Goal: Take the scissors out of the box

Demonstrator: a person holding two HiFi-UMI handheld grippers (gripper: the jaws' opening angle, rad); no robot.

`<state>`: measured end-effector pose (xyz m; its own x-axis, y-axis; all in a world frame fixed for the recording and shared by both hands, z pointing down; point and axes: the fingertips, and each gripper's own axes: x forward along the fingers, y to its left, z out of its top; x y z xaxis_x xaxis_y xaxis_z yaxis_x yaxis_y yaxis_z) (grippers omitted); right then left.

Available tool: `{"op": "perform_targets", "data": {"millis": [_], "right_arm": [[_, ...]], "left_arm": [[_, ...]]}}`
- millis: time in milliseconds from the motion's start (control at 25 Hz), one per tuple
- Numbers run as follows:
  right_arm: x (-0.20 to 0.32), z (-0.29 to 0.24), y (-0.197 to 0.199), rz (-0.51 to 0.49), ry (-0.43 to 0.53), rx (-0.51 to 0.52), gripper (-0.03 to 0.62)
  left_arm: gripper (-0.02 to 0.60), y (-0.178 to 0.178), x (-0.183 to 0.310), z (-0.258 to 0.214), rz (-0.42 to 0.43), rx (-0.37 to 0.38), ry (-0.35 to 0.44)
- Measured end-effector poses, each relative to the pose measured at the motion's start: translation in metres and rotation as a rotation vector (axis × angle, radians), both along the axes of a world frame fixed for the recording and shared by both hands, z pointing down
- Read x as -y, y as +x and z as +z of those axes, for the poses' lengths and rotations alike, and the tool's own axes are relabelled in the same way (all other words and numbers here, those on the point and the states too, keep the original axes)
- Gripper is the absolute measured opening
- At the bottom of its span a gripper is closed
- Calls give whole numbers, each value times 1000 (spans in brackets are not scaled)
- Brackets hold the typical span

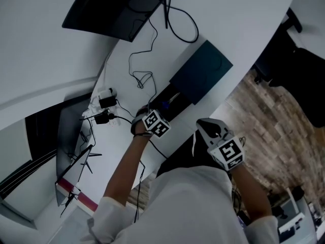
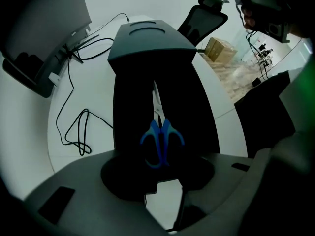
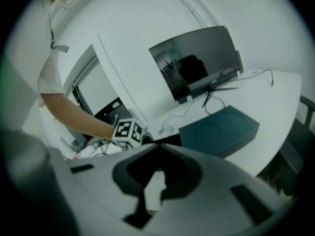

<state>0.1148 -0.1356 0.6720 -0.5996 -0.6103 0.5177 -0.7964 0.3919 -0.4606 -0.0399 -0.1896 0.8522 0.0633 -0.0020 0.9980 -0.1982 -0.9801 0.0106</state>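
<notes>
Left tongs (image 1: pixel 144 118) straight down over scissors (image 2: pixel 161 141)

No word, brand or number can be read; the two marker cubes (image 1: pixel 156 123) (image 1: pixel 231 151) seem to carry only black-and-white square patterns.

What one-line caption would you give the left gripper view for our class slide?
Jaws apart, the left hand-held gripper hovers over blue-handled scissors lying in an open dark box.

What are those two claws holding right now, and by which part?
Nothing is held. The left gripper has its fingers apart over the scissors lying in the box; the right gripper is shut and empty.
</notes>
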Motion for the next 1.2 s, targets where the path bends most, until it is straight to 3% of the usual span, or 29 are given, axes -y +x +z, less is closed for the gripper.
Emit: {"op": "perform_targets", "data": {"millis": [320,520,1200], "right_arm": [[8,3,12,9,-2,18,34],[10,6,17,4,-4,26,34],[15,-1,29,-24,17,27,34]], "left_arm": [[179,0,-7,7,43,67,-36],[114,1,-14,8,44,79,-93],[101,13,-15,-25,-56,19,-68]]}}
